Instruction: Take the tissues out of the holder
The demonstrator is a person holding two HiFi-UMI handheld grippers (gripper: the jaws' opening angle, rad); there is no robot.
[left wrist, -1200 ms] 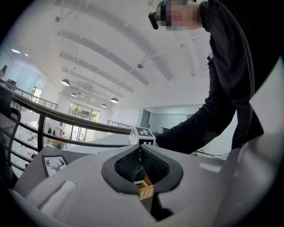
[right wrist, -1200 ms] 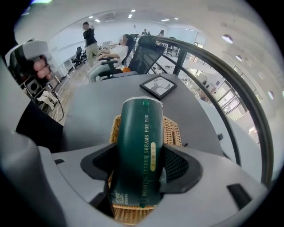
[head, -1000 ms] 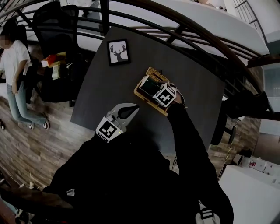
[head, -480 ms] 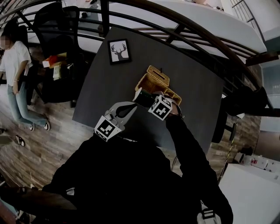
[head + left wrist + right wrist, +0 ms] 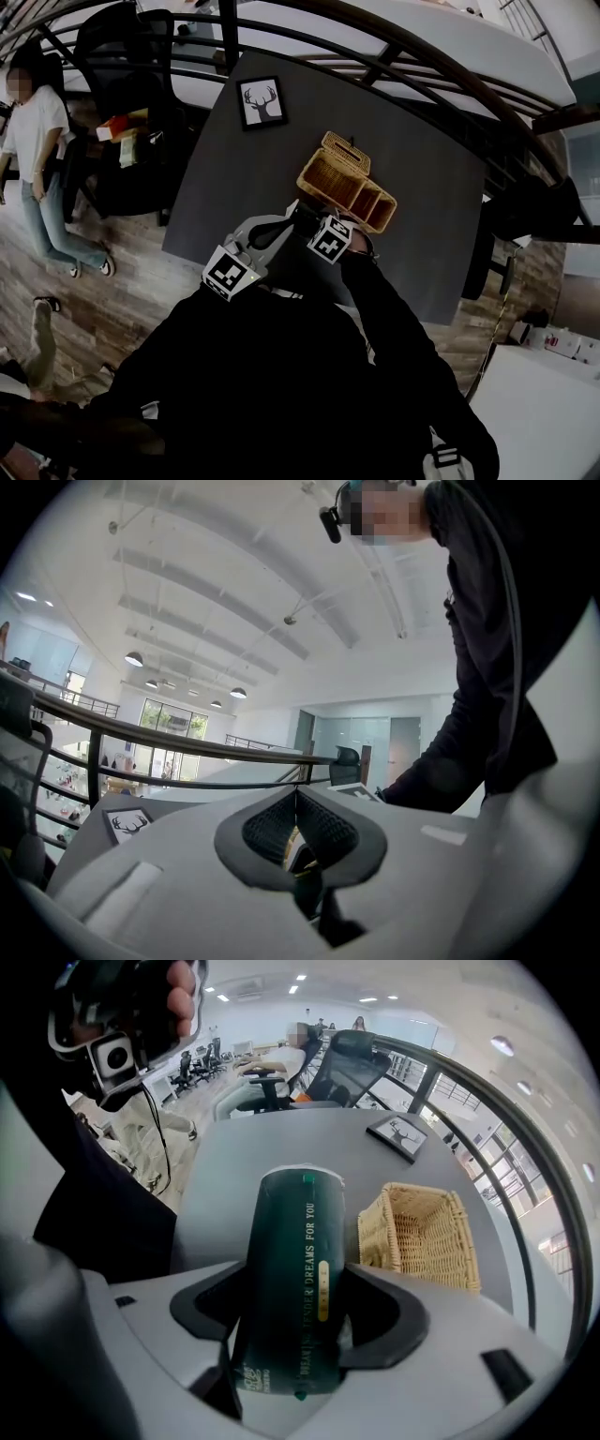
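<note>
The wicker tissue holder (image 5: 349, 186) stands on the dark grey table (image 5: 225, 178) with its lid tipped back, and I see only its woven inside. My right gripper (image 5: 307, 223) is shut on a dark green tissue pack (image 5: 302, 216), just left of and nearer me than the holder. In the right gripper view the pack (image 5: 286, 1288) stands lengthwise between the jaws of that gripper (image 5: 295, 1302), with the holder (image 5: 422, 1232) beyond it to the right. My left gripper (image 5: 281, 228) hovers beside the pack, its tips together and nothing in them; in its own view that gripper (image 5: 297, 794) is likewise shut.
A framed deer picture (image 5: 262, 102) lies on the table's far left corner. A curved railing (image 5: 394, 56) runs behind the table. An office chair (image 5: 117, 56) and a standing person (image 5: 33, 141) are off to the left on the wooden floor.
The right gripper has lifted the green pack out of the wicker holder and carried it left and toward me. The left gripper has barely shifted.
</note>
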